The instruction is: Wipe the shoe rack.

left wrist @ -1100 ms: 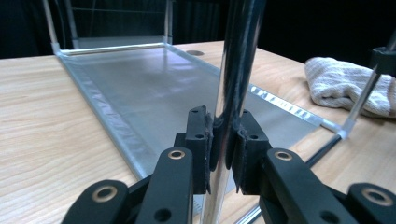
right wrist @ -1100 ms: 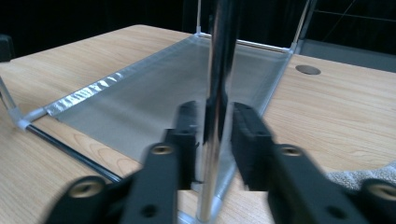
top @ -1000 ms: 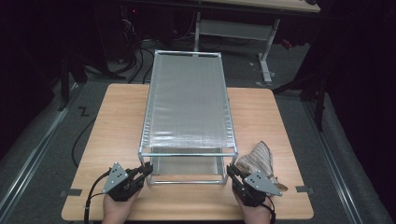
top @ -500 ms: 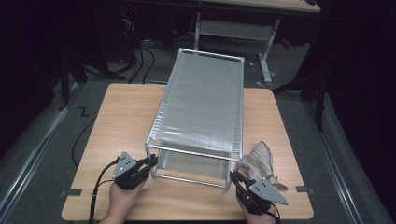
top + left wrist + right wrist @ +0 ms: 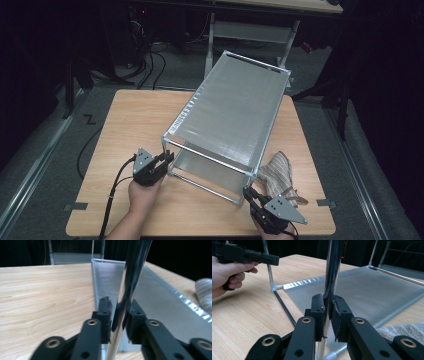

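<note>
A chrome wire rack (image 5: 230,115) with mesh shelves stands askew on the wooden table (image 5: 125,115), its far end swung to the right. My left gripper (image 5: 167,159) is at the rack's near left post (image 5: 130,277). Its jaws have just been opening, and in the left gripper view (image 5: 120,305) the post stands between the pads with a slight gap. My right gripper (image 5: 248,192) is shut on the near right post (image 5: 333,265), pads pressed on both sides of it (image 5: 328,300). The left gripper (image 5: 272,260) also appears far left in the right gripper view.
A striped cloth (image 5: 277,172) lies on the table beside the rack's near right corner, close to my right gripper (image 5: 402,330). Bare wood lies left of the rack. Cables and desk legs stand on the floor beyond the table's far edge.
The rack has turned clockwise about its near right post. Its near left corner and my left gripper moved right and away from the person. The right gripper stayed put.
</note>
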A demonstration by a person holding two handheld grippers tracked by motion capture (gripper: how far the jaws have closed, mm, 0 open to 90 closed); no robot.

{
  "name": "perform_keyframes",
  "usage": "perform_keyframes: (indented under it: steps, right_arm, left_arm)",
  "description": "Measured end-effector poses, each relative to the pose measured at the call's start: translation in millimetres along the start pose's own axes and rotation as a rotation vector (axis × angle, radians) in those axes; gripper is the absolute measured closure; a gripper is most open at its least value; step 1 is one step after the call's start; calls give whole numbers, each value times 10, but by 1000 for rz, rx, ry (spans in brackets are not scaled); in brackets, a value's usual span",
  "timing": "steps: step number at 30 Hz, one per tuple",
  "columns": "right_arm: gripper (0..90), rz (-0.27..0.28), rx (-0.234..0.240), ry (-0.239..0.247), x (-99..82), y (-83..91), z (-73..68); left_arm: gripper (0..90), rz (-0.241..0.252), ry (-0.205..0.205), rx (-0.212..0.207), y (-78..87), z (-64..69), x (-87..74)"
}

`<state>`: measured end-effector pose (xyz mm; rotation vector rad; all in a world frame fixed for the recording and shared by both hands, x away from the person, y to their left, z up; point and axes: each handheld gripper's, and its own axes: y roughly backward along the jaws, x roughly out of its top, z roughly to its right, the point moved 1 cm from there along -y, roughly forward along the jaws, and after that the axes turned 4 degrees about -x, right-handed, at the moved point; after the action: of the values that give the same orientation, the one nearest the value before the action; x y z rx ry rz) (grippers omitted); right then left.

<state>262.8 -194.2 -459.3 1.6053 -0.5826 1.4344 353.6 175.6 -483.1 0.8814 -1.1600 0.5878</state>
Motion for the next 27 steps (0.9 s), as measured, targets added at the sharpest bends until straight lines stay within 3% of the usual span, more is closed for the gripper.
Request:
perform_keyframes:
  steps: [3, 7, 8, 12, 19, 27]
  right_arm:
    - [811, 1, 5, 0, -2, 0, -15]
    - [811, 3, 13, -2, -2, -16, -50]
    - [811, 1, 22, -2, 3, -27, -69]
    - [810, -3, 55, -2, 29, -89, -153]
    - [800, -34, 88, 65, 146, -277, -354]
    - [798, -12, 121, 69, 241, -648, -644]
  left_arm:
    - [642, 9, 9, 28, 178, 7, -79]
    - [620, 44, 90, 35, 429, -17, -90]
    - [617, 60, 93, 30, 473, -7, -62]
    - [607, 95, 51, 7, 549, 107, -30]
    - [604, 63, 14, -37, 452, 215, -80]
    - [601, 75, -13, -70, 459, 307, -36]
